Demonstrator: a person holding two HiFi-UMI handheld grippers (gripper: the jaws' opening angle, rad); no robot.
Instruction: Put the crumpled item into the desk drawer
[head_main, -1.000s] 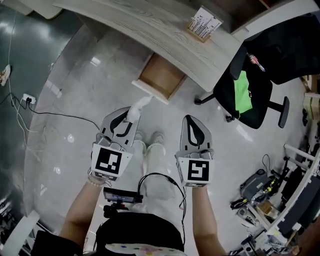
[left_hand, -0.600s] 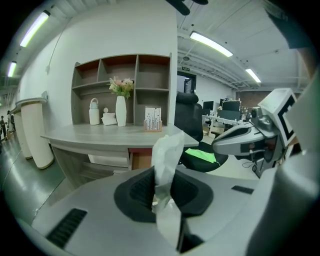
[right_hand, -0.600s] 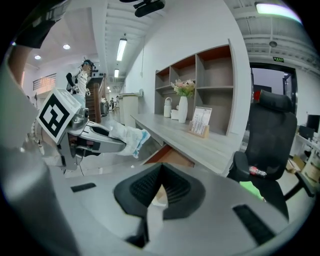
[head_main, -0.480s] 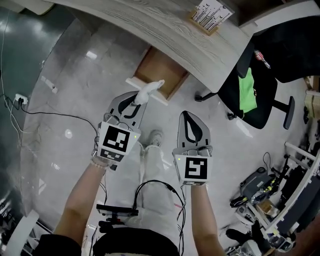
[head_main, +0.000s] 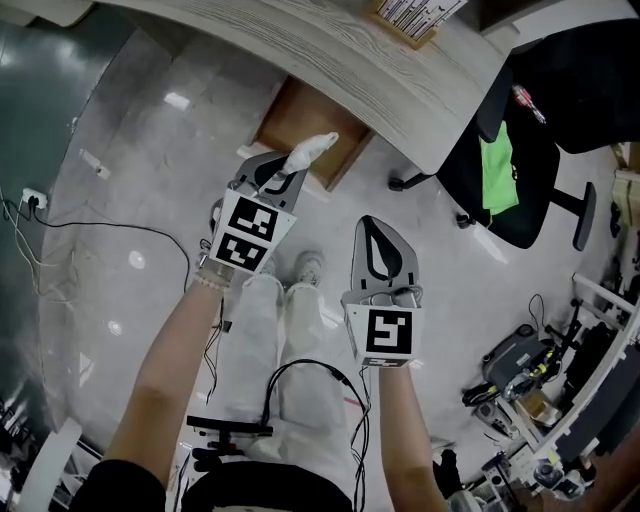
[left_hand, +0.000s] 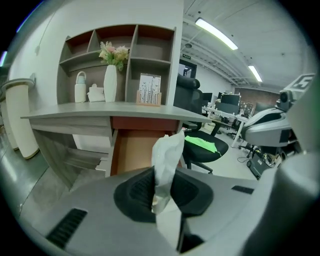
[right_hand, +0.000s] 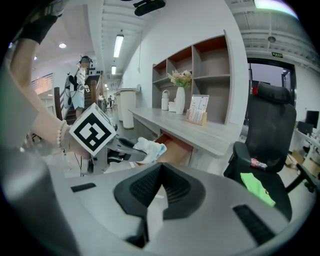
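Floor: a glossy pale grey floor (head_main: 130, 180) covered the room. A white wall socket (head_main: 30, 200) and a thin black cable (head_main: 120, 228) lay at the far left.
Left gripper: the left gripper (head_main: 288, 170) reached toward the counter. Its jaws were clamped on a crumpled white tissue (head_main: 312, 149) that stuck out past their tips.
Tissue: it was held in the air and, in the head view, overlapped the front edge of the drawer. It was not inside it.
Drawer: an open brown wooden drawer (head_main: 300, 115) stood pulled out from under the counter.
Counter: a long pale grey wood-grain counter (head_main: 400, 70) ran across the top of the head view. A small wooden holder of printed cards (head_main: 405, 15) stood on it.
Shelves: in the left gripper view, a wall shelf unit (left_hand: 134, 60) above the counter held a white vase of flowers (left_hand: 110, 82).
Right gripper: the right gripper (head_main: 377, 240) hung just beside the left one. Its jaws were closed together with nothing between them.
Chair: a black office chair (head_main: 575, 90) stood right of the counter, a bright green cloth (head_main: 497, 175) on its seat.
Far right: a clutter of equipment and cables (head_main: 515, 365) sat on the floor.
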